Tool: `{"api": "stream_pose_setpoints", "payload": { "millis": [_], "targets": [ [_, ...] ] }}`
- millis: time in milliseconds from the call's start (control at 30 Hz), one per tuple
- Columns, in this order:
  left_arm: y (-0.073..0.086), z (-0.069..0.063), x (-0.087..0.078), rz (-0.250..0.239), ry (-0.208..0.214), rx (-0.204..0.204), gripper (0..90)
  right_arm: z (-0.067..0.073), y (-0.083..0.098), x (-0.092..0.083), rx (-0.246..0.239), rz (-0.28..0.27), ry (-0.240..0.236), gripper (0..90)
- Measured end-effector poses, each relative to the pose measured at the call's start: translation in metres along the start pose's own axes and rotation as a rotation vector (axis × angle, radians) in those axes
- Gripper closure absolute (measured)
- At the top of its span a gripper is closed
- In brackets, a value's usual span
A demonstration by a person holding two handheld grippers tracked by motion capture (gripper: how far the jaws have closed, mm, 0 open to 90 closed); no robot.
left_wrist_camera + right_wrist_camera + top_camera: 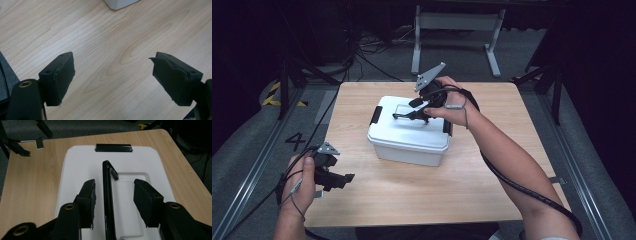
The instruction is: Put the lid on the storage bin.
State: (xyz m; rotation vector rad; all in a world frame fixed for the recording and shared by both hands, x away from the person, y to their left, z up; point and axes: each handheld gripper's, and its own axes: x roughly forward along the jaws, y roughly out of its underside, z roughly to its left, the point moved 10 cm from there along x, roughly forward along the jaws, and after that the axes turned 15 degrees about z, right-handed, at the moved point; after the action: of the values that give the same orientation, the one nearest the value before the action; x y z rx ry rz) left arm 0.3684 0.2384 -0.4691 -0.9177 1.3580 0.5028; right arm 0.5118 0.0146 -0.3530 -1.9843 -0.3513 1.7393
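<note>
Black right gripper point(113, 195) jaws gape around the box's point(409, 131) raised thin black handle point(108, 202); left gripper point(113, 77) spreads wide over smooth grained wooden table point(112, 37)

A lidded storage box point(409, 134) sits mid-table point(492, 195); right gripper point(412, 114) over its lid, left gripper point(343, 179) near-left.

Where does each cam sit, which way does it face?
High view: above the person's side, looking forward and down at the table; both forearms, left gripper, right gripper.
Left gripper view: along open jaws onto bare wood.
Right gripper view: along jaws straddling the raised black handle.
Shared by all: white box.
</note>
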Motion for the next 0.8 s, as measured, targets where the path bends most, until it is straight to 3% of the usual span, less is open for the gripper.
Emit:
{"api": "stream_pose_setpoints", "payload": {
  "millis": [533, 800],
  "targets": [
    [-0.009, -0.002, 0.002, 0.001, 0.006, 0.022, 18.4, -0.004, 0.019, -0.057, 0.064, -0.051, 0.061, 52.8],
    [-0.011, -0.001, 0.002, -0.002, 0.01, 0.017, 18.4, -0.01, 0.049, -0.078, 0.117, -0.07, 0.087, 52.4]
  ]
}}
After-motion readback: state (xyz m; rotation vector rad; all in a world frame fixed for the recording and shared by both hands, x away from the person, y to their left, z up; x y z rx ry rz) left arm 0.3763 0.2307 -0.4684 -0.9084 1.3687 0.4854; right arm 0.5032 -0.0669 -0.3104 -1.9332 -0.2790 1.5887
